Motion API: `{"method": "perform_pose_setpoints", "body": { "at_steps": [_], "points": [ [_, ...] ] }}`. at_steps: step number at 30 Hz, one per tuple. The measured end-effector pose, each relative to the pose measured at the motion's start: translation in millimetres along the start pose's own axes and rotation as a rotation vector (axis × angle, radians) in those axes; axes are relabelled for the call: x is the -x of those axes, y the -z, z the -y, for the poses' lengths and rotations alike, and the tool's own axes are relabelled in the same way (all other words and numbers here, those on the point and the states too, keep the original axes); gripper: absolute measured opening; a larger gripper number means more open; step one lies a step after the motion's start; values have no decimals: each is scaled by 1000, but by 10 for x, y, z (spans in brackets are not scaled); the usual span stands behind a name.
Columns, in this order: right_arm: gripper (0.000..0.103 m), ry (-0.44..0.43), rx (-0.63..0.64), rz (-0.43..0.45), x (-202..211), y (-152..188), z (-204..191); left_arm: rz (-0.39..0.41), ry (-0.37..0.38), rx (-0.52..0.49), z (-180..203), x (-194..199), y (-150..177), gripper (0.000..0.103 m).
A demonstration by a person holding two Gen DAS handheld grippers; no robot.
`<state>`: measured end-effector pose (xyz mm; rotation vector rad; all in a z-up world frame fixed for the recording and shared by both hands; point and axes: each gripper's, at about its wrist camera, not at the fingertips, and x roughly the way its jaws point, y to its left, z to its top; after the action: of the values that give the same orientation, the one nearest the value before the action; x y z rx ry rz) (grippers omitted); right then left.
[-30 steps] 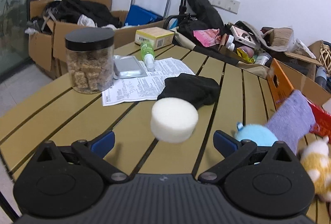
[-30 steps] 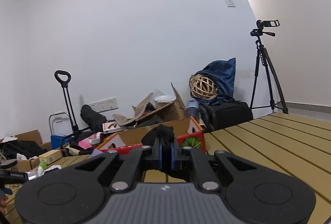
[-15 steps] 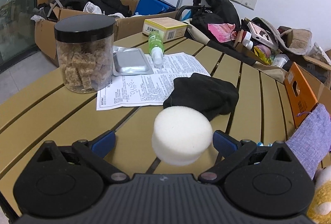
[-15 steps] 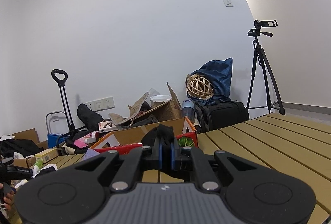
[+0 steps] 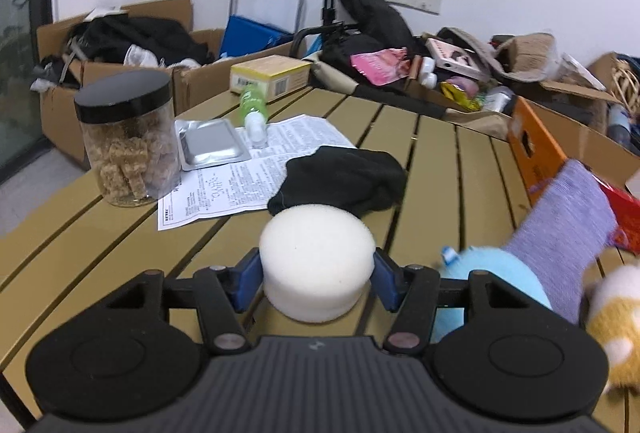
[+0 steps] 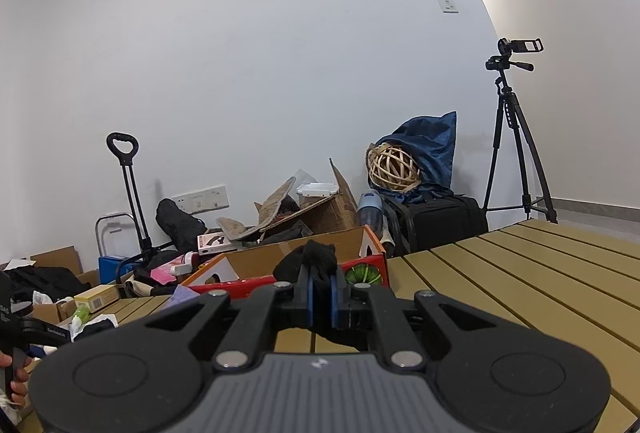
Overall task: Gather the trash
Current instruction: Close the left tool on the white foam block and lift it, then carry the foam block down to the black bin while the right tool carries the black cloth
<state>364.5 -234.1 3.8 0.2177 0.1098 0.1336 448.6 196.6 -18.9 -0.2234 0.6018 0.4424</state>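
My left gripper (image 5: pixel 317 275) is shut on a white round sponge (image 5: pixel 317 267), with both blue pads pressed against its sides, on the slatted wooden table (image 5: pixel 440 161). A black sock (image 5: pixel 340 179) lies just beyond it. My right gripper (image 6: pixel 320 295) is shut on a black sock (image 6: pixel 314 259) and holds it above the table, in front of the red and orange cardboard box (image 6: pixel 280 265).
A jar of brown cubes (image 5: pixel 126 137), a foil blister pack (image 5: pixel 212 145), a green bottle (image 5: pixel 254 109) and a printed sheet (image 5: pixel 240 177) lie at the left. A purple sock (image 5: pixel 560 233), blue plush (image 5: pixel 496 273) and orange box (image 5: pixel 536 153) are at the right.
My left gripper has closed from wide open onto the white sponge. My right gripper still holds the black sock, and its view has shifted slightly.
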Motion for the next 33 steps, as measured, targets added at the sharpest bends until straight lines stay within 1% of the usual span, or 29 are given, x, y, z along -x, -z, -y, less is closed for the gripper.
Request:
{"method": "perform_pose_setpoints", "body": {
  "at_steps": [5, 10, 20, 25, 33],
  "points": [
    [7, -23, 9, -1, 45, -9, -16, 19, 31, -37, 57, 233, 129, 58],
    [8, -45, 28, 1, 123, -18, -13, 34, 42, -74, 135, 457, 248, 58],
    [7, -77, 65, -18, 278, -16, 45, 38, 101, -72, 226, 990, 517, 58],
    [8, -83, 50, -16, 372, -40, 117, 38, 120, -92, 292, 1240, 647, 58],
    [7, -94, 36, -21, 520, -18, 195, 38, 158, -97, 343, 1582, 827, 58]
  ]
}}
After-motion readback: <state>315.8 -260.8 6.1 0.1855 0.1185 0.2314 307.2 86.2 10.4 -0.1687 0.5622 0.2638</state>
